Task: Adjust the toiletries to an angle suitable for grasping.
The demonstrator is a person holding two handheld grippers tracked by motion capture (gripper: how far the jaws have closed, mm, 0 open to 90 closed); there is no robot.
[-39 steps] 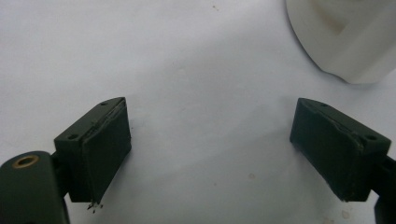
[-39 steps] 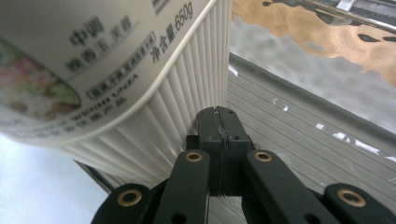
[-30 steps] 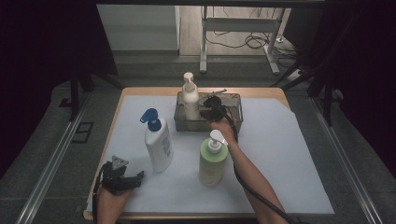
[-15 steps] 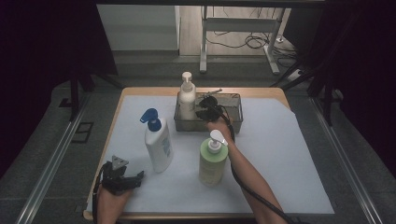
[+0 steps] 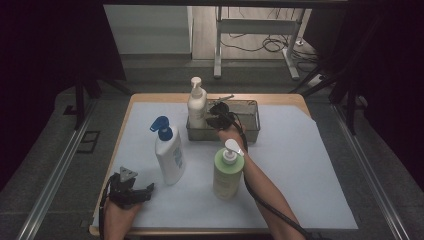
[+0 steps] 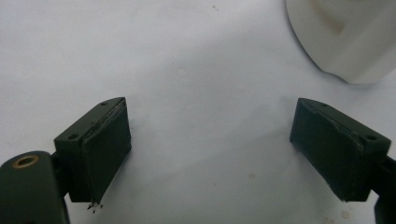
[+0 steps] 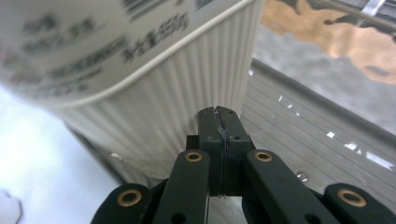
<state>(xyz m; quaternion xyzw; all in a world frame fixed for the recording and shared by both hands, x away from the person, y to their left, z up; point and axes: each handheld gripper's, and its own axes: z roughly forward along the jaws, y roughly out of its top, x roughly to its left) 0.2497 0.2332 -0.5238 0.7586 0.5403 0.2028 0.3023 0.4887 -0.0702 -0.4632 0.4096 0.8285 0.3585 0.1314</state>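
A cream pump bottle (image 5: 196, 103) stands upright in the left end of a metal basket (image 5: 252, 122) at the back of the table. My right gripper (image 5: 214, 115) is inside the basket just right of that bottle, shut with nothing between its jaws. In the right gripper view its closed tips (image 7: 219, 115) lie against the ribbed lower wall of the cream bottle (image 7: 154, 88), above the basket floor (image 7: 303, 126). My left gripper (image 5: 146, 190) rests at the front left of the table, open and empty; its jaws (image 6: 205, 144) stand wide over the white sheet.
A white bottle with a blue pump (image 5: 168, 152) stands left of centre, its base (image 6: 345, 37) just beyond the left gripper. A green bottle with a white pump (image 5: 227, 170) stands mid-table beside my right forearm. The white sheet (image 5: 310, 165) covers the table.
My right gripper has shifted a little to the left inside the basket, and the cream bottle has shifted slightly left with it. The left gripper has stayed put.
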